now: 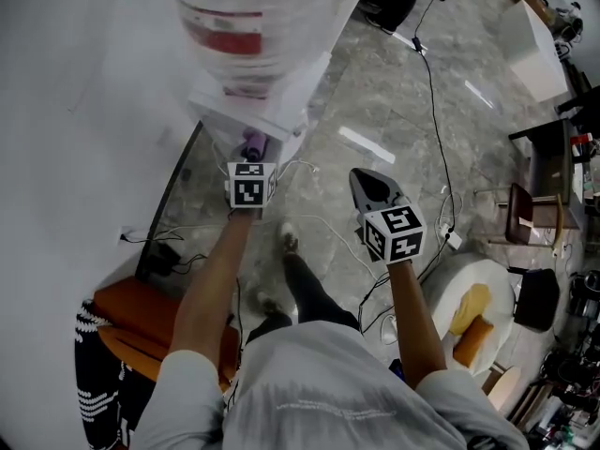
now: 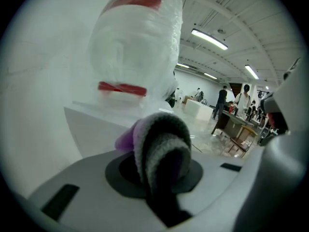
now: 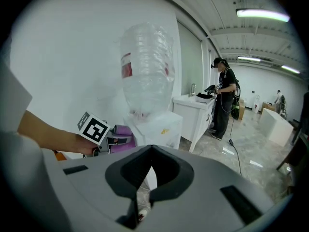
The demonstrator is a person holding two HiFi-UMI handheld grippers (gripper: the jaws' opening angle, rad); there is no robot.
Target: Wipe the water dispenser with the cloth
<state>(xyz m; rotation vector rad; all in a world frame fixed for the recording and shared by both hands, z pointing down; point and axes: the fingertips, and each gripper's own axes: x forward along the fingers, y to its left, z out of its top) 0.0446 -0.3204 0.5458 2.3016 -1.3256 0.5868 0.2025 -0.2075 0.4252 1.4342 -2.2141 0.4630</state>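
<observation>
Water dispenser (image 1: 272, 101) sat at upper centre of the head view, white body against the wall, with the inverted bottle (image 1: 248, 17) on top filling the top of the frame. In the left gripper view the bottle (image 2: 135, 47) loomed over the dispenser's white top (image 2: 96, 124), so that tool was angled up at it from low and close. Left tool (image 1: 253, 153) was reaching out toward the dispenser's front edge, jaws clamped on the cloth (image 2: 161, 149), a folded grey and purple wad bulging out past the tips so fabric would meet the surface first. Cloth (image 1: 254, 143) showed as a purple patch just beside the body; couldn't tell whether it was touching. Right tool (image 1: 366, 184) hung back at centre right over the floor (image 1: 375, 92), jaws together on nothing, probably parked clear of the wipe. Its own view caught the left tool (image 3: 108, 139) and cloth (image 3: 118, 132) near the dispenser (image 3: 154, 124). Judged wiping was about to start or barely begun.
</observation>
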